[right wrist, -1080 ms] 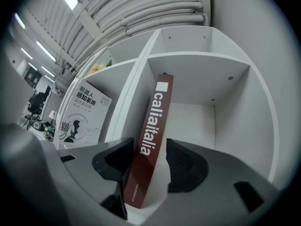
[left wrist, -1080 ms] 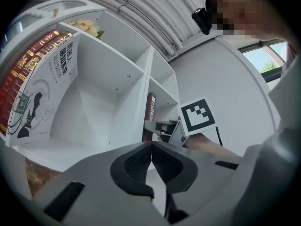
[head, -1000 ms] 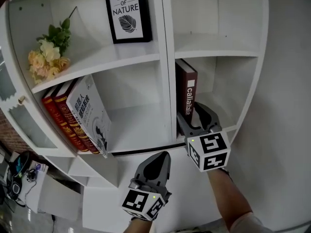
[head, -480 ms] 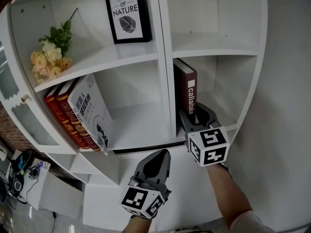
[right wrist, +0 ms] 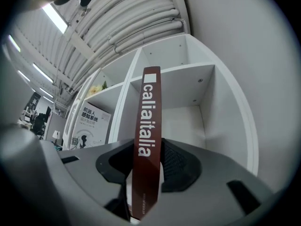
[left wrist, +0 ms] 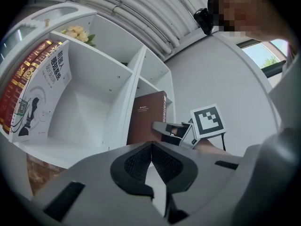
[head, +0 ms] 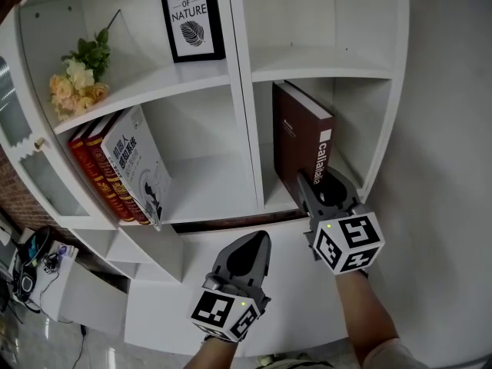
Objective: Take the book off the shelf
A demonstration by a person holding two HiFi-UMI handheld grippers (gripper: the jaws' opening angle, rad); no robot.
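Observation:
A dark red-brown book (head: 304,144) with white spine lettering stands in the right compartment of the white shelf (head: 244,121), its spine sticking out past the front edge. My right gripper (head: 323,189) holds it low on the spine. In the right gripper view the jaws are closing on the book (right wrist: 148,126), with a pad pressed against each cover. My left gripper (head: 244,261) hangs shut and empty below the shelf's front. In the left gripper view its pads (left wrist: 136,161) meet, and the book (left wrist: 143,121) and my right gripper (left wrist: 171,128) show ahead.
Red books and a white-covered book (head: 134,167) lean in the left compartment. A framed print (head: 192,18) and a bunch of flowers (head: 77,83) stand on the shelf above. A white wall (head: 446,129) runs along the right. Cables and clutter (head: 31,267) lie on the floor at lower left.
The right gripper has closed round the book's spine and drawn it forward, so the book now juts out of its compartment. The left gripper has stayed in place.

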